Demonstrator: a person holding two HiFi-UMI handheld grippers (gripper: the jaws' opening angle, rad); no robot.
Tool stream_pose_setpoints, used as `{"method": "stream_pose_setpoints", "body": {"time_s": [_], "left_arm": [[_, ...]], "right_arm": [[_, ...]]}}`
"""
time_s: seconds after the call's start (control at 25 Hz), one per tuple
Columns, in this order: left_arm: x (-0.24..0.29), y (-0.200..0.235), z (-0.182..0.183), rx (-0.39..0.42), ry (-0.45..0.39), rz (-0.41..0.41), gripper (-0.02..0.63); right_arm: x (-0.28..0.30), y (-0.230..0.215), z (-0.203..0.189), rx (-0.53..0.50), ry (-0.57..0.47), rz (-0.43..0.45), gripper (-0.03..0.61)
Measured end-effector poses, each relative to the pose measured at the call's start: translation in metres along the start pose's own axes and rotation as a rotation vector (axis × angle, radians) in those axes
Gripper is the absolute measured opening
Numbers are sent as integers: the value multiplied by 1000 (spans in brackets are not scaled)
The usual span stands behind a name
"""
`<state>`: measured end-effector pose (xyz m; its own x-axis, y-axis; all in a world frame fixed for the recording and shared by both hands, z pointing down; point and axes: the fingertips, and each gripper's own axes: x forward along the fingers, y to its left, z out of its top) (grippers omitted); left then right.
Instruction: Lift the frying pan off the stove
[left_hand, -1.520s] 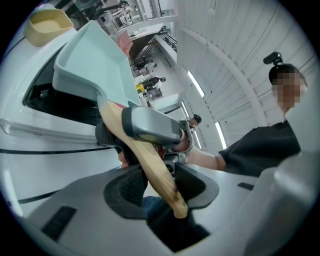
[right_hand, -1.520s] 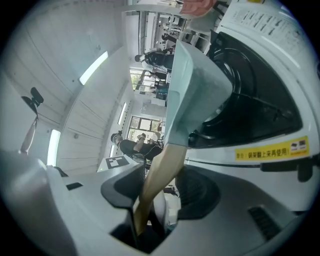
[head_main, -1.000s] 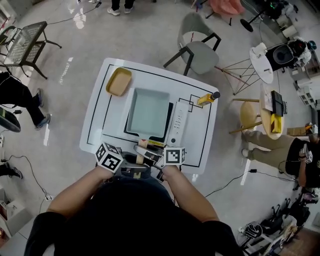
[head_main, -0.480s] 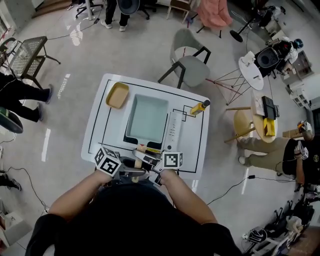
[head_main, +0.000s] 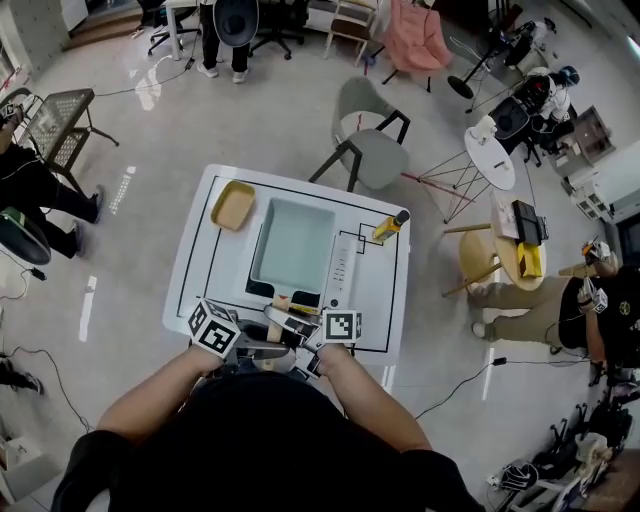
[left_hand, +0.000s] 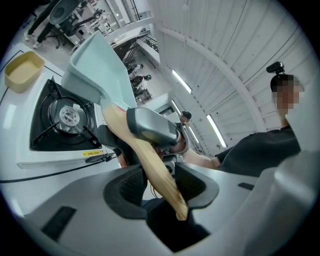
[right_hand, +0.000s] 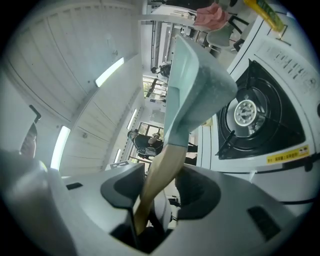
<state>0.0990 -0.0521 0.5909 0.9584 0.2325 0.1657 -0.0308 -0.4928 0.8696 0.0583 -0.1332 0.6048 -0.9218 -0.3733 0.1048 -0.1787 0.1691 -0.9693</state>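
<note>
left tool (left_hand: 161, 185) / right tool (right_hand: 162, 189): on handle (left_hand: 150, 160) | frying pan (head_main: 292, 243): above stove (right_hand: 250, 117)

**Desk:** What's on the white table (head_main: 375, 290)?

**Photographer:** A pale green square frying pan (head_main: 292, 243) over the stove (head_main: 339, 268). A yellow dish (head_main: 233, 205) sits just beside its far left corner, and a yellow bottle (head_main: 389, 227) lies to the right.

**Desk:** And the person?

**Photographer:** Seen from above, left gripper (head_main: 265, 330) and right gripper (head_main: 303, 330) meeting at the pan's wooden handle (head_main: 283, 299). A grey chair (head_main: 368, 150) stands beyond the table.
</note>
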Motion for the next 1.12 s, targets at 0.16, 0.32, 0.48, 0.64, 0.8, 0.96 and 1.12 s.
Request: {"method": "stream_pose_setpoints", "body": {"time_s": [0.16, 0.32, 0.48, 0.64, 0.8, 0.96, 1.12], "left_arm": [[-1, -4, -3, 9, 4, -2, 176], [-3, -9, -5, 19, 11, -4, 178], [-4, -15, -6, 24, 9, -2, 179], [-5, -19, -7, 26, 12, 0, 179], [-3, -20, -8, 29, 13, -2, 181], [-2, -23, -8, 33, 18, -6, 181], [-1, -22, -8, 33, 25, -5, 181]], "right_arm": [[0, 3, -3, -8, -6, -3, 195], [0, 9, -6, -8, -11, -1, 195], [-2, 15, -8, -8, -14, 6, 195], [-2, 18, -10, -5, -15, 6, 195], [-4, 18, -11, -3, -17, 6, 193], [-6, 20, -11, -5, -16, 6, 193], [-5, 22, -11, 15, -21, 23, 193]]}}
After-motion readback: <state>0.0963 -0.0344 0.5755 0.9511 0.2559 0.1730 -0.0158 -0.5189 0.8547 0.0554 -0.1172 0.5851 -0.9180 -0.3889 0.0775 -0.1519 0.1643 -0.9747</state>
